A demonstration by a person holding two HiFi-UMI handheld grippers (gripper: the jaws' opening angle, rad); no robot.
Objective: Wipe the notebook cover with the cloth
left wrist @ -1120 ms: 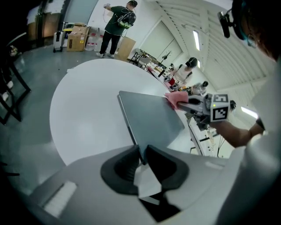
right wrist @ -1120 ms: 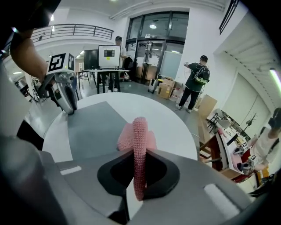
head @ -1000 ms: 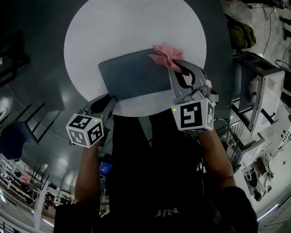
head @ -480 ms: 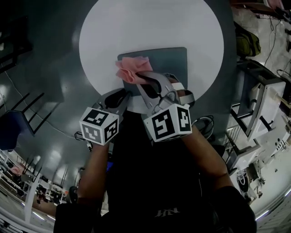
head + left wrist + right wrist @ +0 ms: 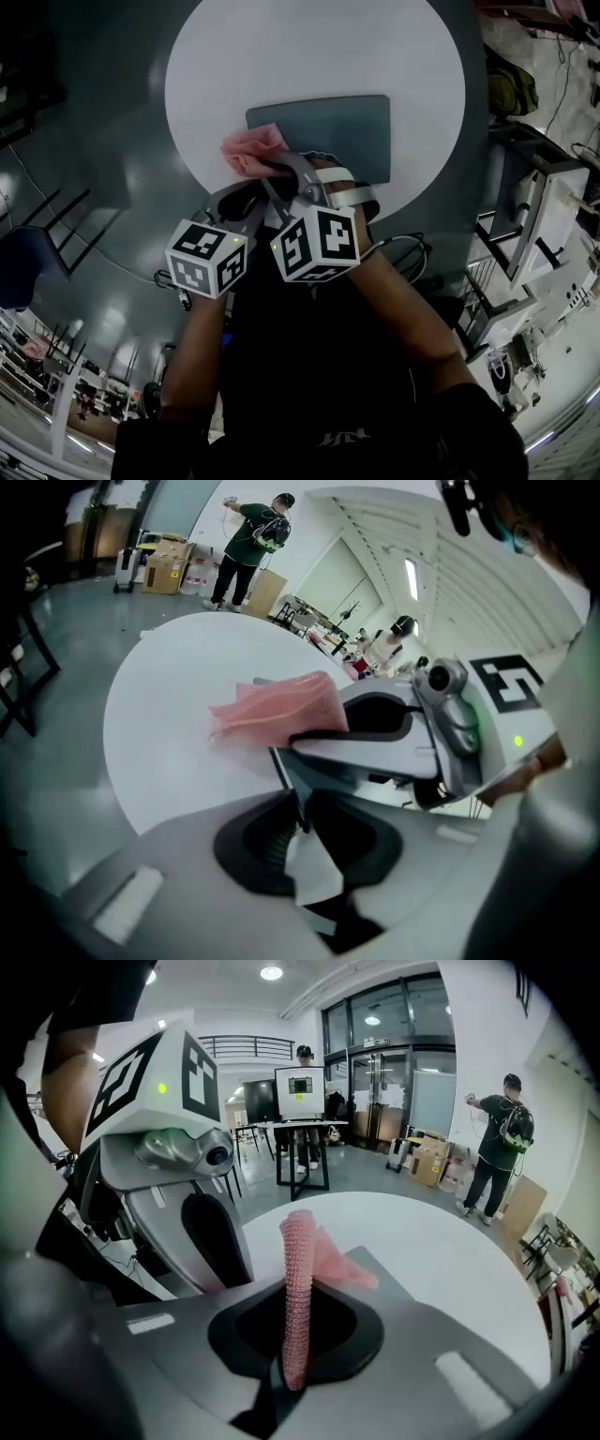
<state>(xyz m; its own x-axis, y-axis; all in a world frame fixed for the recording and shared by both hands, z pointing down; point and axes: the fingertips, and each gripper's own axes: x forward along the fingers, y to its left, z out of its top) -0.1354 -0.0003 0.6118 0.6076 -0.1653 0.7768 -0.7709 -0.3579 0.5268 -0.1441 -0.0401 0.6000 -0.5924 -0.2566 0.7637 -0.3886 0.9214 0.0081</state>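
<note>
A dark grey notebook (image 5: 342,131) lies flat on the round white table (image 5: 309,47). The pink cloth (image 5: 251,152) rests at the notebook's near left corner, partly over the table. My right gripper (image 5: 277,167) is shut on the cloth, which stands pinched between its jaws (image 5: 298,1288). Just left of it, my left gripper (image 5: 251,195) sits at the notebook's near edge, its jaws closed on a thin sheet-like edge of the notebook (image 5: 298,808). In the left gripper view, the cloth (image 5: 277,705) sticks out ahead of the right gripper (image 5: 375,738).
A blue chair (image 5: 23,281) stands on the floor at the left. Metal racks and equipment (image 5: 534,187) crowd the right side. Farther off, a person (image 5: 497,1138) stands near cardboard boxes (image 5: 431,1162).
My right gripper has dragged the cloth across the cover from the notebook's far right corner to its near left corner. The left gripper has kept its place at the near edge.
</note>
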